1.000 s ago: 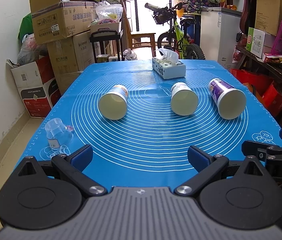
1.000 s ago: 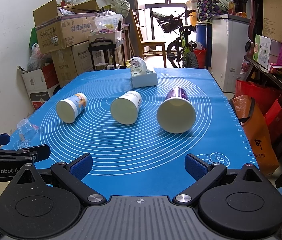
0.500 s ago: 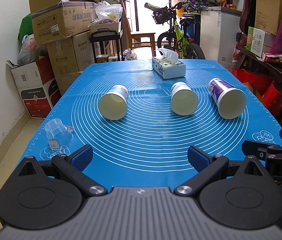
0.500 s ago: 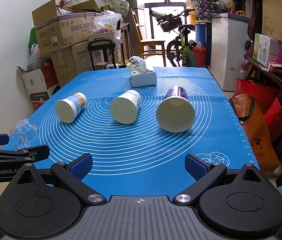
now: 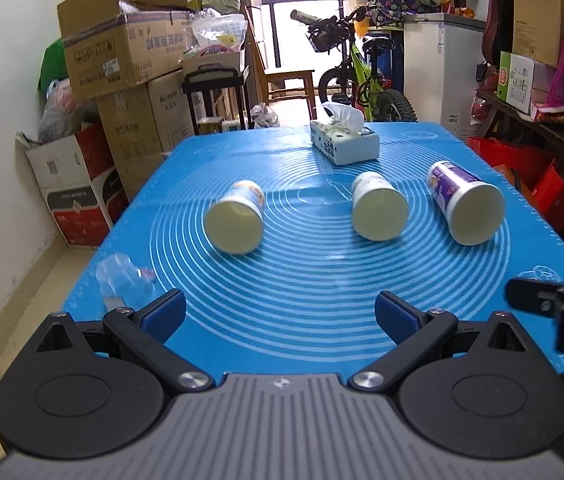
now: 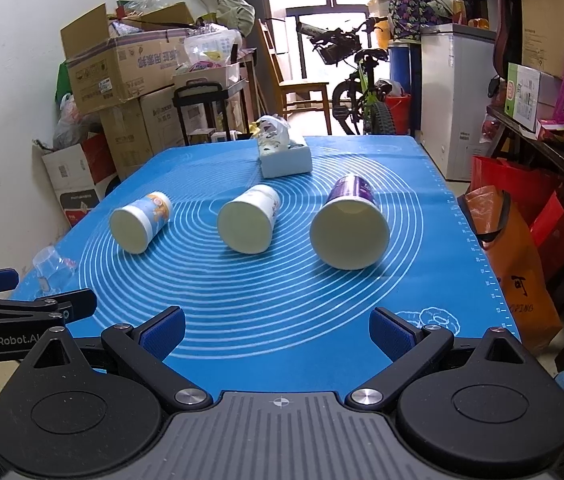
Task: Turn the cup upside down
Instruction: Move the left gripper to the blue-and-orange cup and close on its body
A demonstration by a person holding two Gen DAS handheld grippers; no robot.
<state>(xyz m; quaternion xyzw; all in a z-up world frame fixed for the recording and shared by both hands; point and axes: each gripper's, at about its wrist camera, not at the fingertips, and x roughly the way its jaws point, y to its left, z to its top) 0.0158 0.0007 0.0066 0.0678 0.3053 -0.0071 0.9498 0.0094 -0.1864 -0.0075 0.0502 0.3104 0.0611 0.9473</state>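
Both the left gripper [image 5: 280,314] and right gripper [image 6: 278,330] hang wide open and empty near the mat's near edge, so I judge the purple cup [image 6: 349,232] on the right is best pinched mid-wall, then stood on its mouth.

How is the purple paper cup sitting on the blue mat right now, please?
Tipped on its side: the purple paper cup lies on the blue mat, open mouth facing the cameras.

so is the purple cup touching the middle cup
Apart. The right wrist view shows a strip of blue mat between the purple cup and the middle cup; both lie on their sides, with neither gripper near them.
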